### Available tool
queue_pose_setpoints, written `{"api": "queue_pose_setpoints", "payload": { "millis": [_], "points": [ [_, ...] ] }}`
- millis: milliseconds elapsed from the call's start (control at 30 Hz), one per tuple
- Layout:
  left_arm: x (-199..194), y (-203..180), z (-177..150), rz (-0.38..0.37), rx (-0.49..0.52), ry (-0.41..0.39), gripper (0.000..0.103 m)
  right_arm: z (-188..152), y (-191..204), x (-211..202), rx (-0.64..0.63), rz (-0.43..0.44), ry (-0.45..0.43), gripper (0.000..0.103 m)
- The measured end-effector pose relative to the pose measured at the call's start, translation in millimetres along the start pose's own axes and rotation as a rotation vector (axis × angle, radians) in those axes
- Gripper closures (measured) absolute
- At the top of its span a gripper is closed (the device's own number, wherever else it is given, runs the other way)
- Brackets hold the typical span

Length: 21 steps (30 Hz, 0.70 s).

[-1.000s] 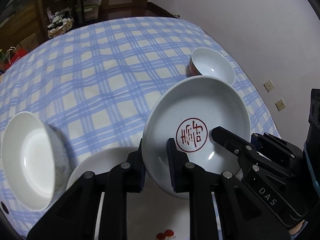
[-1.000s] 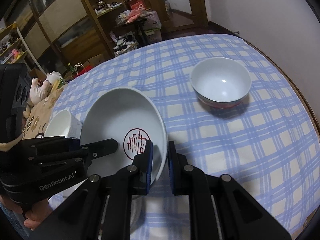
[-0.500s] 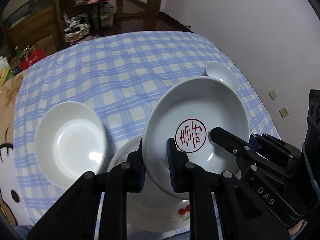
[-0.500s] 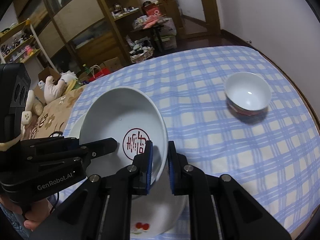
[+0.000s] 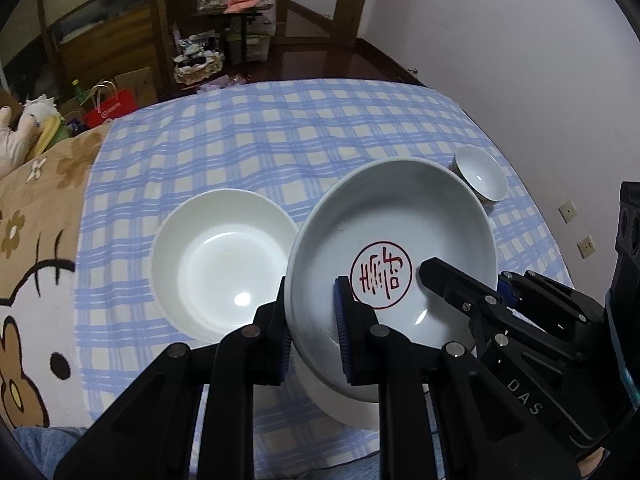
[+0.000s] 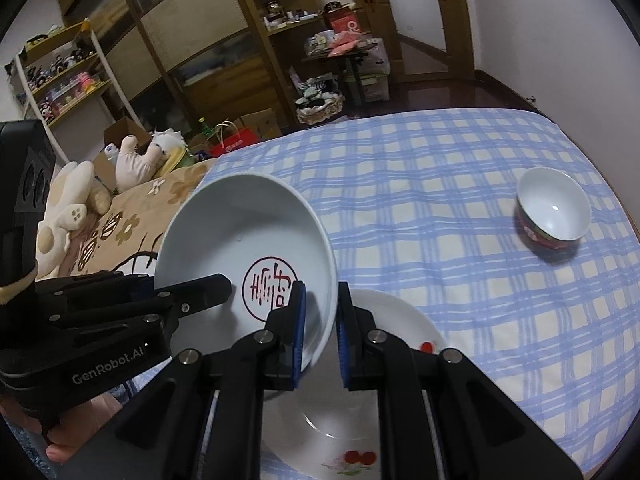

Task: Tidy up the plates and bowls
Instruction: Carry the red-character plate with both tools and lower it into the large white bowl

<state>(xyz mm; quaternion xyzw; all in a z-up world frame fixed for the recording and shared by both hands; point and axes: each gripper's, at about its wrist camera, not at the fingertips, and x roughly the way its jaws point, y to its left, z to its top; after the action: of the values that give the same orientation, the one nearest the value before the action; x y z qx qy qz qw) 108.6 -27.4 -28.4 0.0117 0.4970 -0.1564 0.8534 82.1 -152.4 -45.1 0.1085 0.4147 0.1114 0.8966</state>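
Observation:
A deep white plate with a red seal mark (image 5: 392, 240) (image 6: 248, 232) hangs tilted above the table, held by both grippers. My left gripper (image 5: 314, 300) is shut on its near left rim. My right gripper (image 6: 320, 296) is shut on its near right rim. Each gripper shows in the other's view: the right gripper (image 5: 464, 280) and the left gripper (image 6: 186, 284). Below the held plate lies a white plate with a cherry picture (image 6: 360, 420) (image 5: 340, 400). A plain white deep plate (image 5: 224, 264) rests to the left. A small bowl, red outside (image 5: 480, 178) (image 6: 554, 208), stands far right.
The table's blue check cloth (image 5: 280, 140) (image 6: 440, 200) stretches away behind the dishes. A brown cartoon blanket (image 5: 36, 240) covers the left end, with plush toys (image 6: 80, 200) beyond it. A white wall runs close along the right side.
Both grippers have lifted the seal plate and drawn it back toward the near edge. The small bowl has receded. The plain white plate has come fully into view.

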Motion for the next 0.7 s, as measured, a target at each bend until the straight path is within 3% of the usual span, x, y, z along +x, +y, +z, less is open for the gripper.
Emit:
{"api": "queue_pose_setpoints", "payload": {
  "millis": [700],
  "points": [
    [7, 33, -13, 0.011, -0.060, 0.017, 0.085, 0, 17, 20, -0.014, 0.033, 0.033, 0.088]
  ]
}}
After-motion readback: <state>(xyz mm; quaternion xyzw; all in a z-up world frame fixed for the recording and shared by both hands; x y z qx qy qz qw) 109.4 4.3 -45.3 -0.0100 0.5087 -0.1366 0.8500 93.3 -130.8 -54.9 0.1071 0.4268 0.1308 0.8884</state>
